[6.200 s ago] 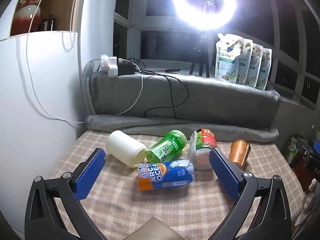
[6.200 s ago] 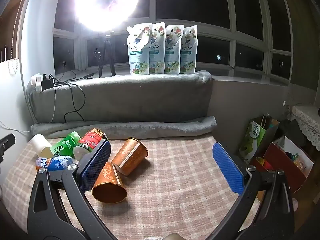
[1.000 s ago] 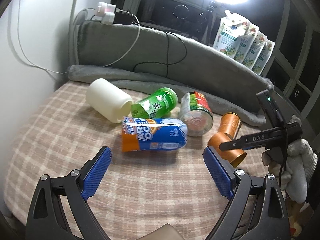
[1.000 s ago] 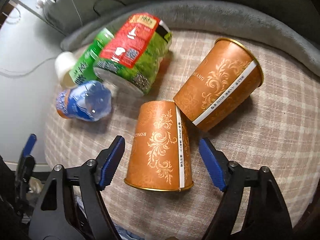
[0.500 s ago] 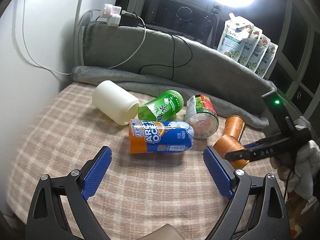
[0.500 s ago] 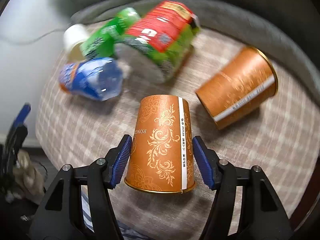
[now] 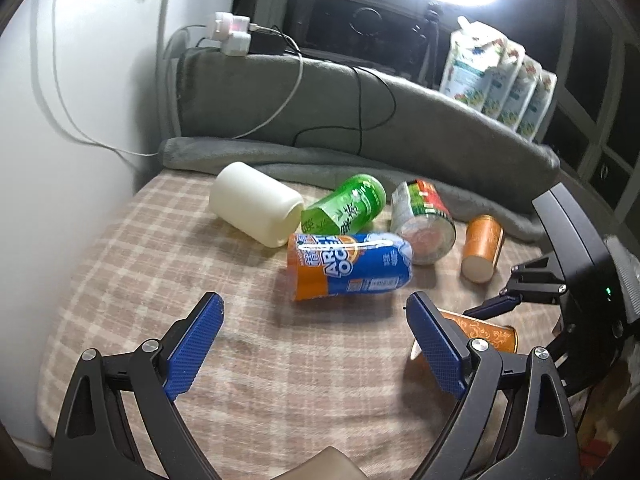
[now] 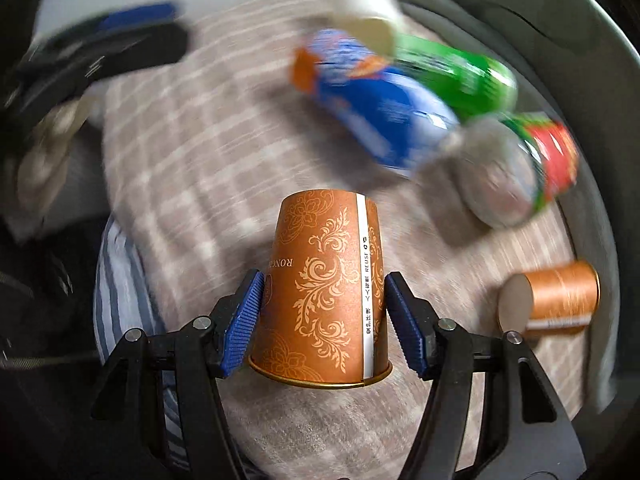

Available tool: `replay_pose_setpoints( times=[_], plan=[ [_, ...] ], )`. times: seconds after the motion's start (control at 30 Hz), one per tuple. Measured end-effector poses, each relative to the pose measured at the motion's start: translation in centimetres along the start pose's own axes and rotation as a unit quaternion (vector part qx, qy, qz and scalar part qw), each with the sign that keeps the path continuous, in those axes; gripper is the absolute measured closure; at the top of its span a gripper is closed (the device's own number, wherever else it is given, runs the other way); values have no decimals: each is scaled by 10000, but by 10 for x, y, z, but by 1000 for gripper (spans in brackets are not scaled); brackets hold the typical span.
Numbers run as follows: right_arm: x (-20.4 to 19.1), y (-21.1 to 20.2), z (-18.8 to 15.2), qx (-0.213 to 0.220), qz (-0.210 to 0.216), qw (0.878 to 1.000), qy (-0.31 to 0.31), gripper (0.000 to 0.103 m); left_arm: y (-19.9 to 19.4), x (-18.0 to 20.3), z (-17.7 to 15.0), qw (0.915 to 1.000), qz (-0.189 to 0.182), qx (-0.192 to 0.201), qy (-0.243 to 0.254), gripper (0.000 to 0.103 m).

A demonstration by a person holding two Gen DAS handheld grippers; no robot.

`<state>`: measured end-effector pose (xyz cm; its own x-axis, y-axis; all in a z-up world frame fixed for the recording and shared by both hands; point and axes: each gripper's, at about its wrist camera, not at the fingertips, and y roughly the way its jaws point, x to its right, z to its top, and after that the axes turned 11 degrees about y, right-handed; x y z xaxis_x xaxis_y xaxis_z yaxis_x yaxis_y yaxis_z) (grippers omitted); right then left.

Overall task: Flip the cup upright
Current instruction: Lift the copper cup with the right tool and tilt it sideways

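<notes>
Right wrist view: right gripper (image 8: 322, 318) jaws pinching orange paper cup (image 8: 324, 288) near its rim, above plaid surface (image 8: 192, 152) | left gripper (image 7: 316, 344) jaws spread, empty | risk: thin wall may crush or slip w/ fast rotation; background blurred.

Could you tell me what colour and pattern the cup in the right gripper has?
Copper-orange cup with lighter floral scrollwork and a white vertical stripe, clearest in the right wrist view.
</notes>
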<state>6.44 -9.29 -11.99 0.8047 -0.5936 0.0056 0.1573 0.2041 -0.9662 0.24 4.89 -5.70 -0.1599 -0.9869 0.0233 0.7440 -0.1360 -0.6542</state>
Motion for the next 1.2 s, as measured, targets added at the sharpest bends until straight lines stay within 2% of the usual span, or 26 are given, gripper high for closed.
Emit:
replay_pose_setpoints(
  times=[0.1, 0.23, 0.3, 0.37, 0.53, 0.6, 0.67, 0.8, 0.83, 0.87, 0.9, 1.03, 1.07, 1.2],
  plan=[
    [-8, 8, -1, -63, 6, 9998, -180, 37, -1, 1, -1, 9997, -50, -18, 253, 10],
    [-11, 16, 2, -78, 108, 9999, -46, 35, -3, 7, 1, 9976, -83, 56, 684, 10],
    [-9, 15, 2, -19, 102, 9999, -16, 28, -4, 10, 4, 9961, -103, 91, 873, 10],
    [-3, 7, -1, 77, 149, 9999, 34, 26, -3, 12, 7, 9947, -212, 87, 1005, 10],
    [7, -28, -8, 660, 254, 9965, 448, 25, 4, 21, 14, 9887, -582, -29, 1379, 10],
    [12, -44, -18, 1000, 322, 9917, 746, 24, 5, 32, 16, 9788, -933, -60, 1820, 10],
    [16, -60, -36, 1353, 420, 9838, 1099, 24, 6, 46, 17, 9635, -1206, -117, 2386, 10],
    [28, -77, -77, 1797, 466, 9634, 1935, 23, 5, 86, 15, 9094, -1937, -308, 3669, 10],
    [34, -80, -88, 1847, 441, 9587, 2120, 23, 5, 93, 13, 8994, -2003, -319, 3872, 10],
    [36, -81, -97, 1887, 407, 9547, 2266, 23, 7, 103, 12, 8832, -2094, -346, 4183, 10],
    [39, -83, -108, 1931, 383, 9496, 2438, 23, 8, 111, 10, 8714, -2171, -387, 4383, 10],
    [55, -93, -145, 2058, 352, 9294, 3044, 23, 19, 131, 5, 8314, -2355, -639, 4993, 10],
    [57, -92, -151, 2087, 351, 9252, 3150, 23, 22, 137, 3, 8168, -2397, -724, 5198, 10],
    [67, -96, -172, 2216, 332, 9080, 3540, 23, 31, 149, -9, 7757, -2422, -947, 5750, 10]
  ],
)
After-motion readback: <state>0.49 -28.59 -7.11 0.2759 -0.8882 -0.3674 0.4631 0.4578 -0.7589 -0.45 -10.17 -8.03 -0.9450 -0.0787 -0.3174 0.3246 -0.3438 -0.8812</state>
